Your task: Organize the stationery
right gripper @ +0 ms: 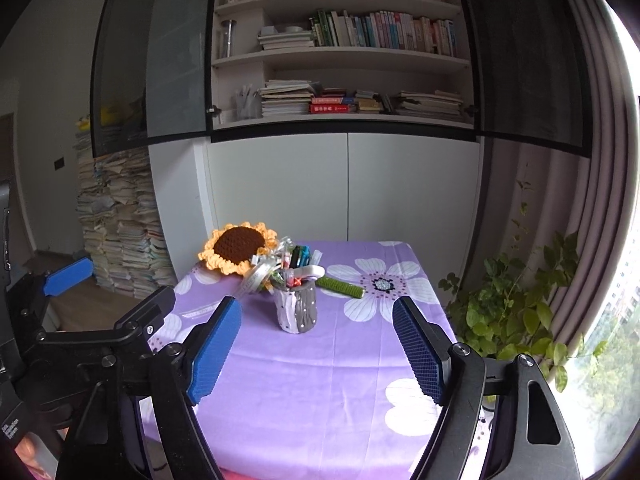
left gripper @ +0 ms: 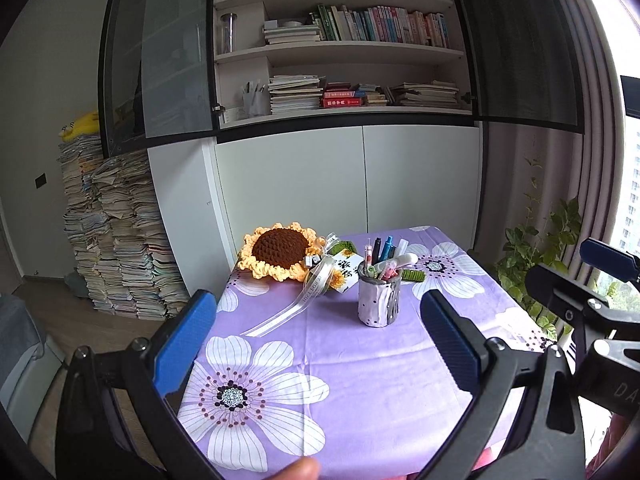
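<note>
While both pairs of blue pads stand wide apart with nothing between them, the left gripper (left gripper: 320,344) and the right gripper (right gripper: 318,350) hang above the near part of the desk (left gripper: 360,380), which is covered by a purple cloth printed with large white flowers. A fingertip (left gripper: 298,470) shows at the bottom edge of the left wrist view. Farther in, about mid-desk, the pen holder (left gripper: 378,298) stands upright (a grey and white cup with dark dots), full of pens (left gripper: 380,250) and markers that poke above its rim. Just behind and left of it lies a crocheted sunflower (left gripper: 278,254) with a white ribbon (left gripper: 288,312) trailing toward the near side. To the right of the holder a green stem-like roll (right gripper: 340,286) rests on the cloth. Beyond the desk stand white cabinet doors (left gripper: 352,176), with open bookshelves (left gripper: 344,40) above them, tall stacks of books (left gripper: 116,240) on the floor to the left, and a leafy plant (right gripper: 516,312) by the curtain on the right.
</note>
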`<state>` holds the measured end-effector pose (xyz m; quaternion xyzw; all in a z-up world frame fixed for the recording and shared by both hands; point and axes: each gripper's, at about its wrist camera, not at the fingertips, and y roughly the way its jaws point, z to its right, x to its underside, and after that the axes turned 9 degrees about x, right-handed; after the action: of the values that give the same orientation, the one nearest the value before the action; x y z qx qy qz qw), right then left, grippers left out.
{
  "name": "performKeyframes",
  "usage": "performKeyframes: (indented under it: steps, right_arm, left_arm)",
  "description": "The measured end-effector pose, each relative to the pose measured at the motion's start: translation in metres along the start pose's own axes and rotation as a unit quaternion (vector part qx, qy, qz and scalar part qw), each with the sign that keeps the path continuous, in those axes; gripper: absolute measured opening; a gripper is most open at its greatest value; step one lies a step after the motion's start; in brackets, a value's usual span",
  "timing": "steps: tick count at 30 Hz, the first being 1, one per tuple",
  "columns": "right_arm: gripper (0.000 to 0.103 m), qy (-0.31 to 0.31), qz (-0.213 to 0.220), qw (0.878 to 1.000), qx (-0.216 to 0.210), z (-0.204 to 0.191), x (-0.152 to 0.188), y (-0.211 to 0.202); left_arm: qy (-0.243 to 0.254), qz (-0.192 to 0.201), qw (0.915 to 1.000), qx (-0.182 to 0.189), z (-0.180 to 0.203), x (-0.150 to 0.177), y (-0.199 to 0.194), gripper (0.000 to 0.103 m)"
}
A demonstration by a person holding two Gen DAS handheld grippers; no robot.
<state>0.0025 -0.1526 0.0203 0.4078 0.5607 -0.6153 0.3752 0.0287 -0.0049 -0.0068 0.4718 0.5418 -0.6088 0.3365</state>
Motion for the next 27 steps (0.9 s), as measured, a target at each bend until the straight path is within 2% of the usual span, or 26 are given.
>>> performKeyframes:
  steps: [4,6,7,13,23,27]
  right_arm:
    - [0.085,0.011,0.026,1.000,0.000,-0.003,-0.004,-0.020]
    - [0.092,0.005,0.034,0.999,0.008,-0.006,-0.006,-0.029]
    - [0.093,-0.005,0.035,0.999,0.014,-0.009,-0.007,-0.031]
    - [0.093,-0.033,0.050,0.998,0.026,-0.023,-0.007,-0.046]
    - [0.093,-0.022,0.056,0.998,0.023,-0.020,-0.006,-0.061]
    - [0.093,-0.015,0.062,0.998,0.027,-0.017,-0.007,-0.066]
  left_arm:
    - [-0.003,0.022,0.9997,-0.006,-0.005,-0.001,-0.022,0.102]
    - [-0.001,0.028,0.9996,-0.011,-0.008,-0.001,-0.029,0.102]
    - [0.000,0.028,0.9995,-0.013,-0.009,0.000,-0.031,0.102]
    - [-0.009,0.030,0.9993,-0.020,-0.021,0.003,-0.042,0.102]
    - [-0.044,0.044,0.9974,-0.036,-0.043,-0.002,-0.056,0.102]
    - [-0.041,0.054,0.9970,-0.037,-0.041,-0.006,-0.065,0.102]
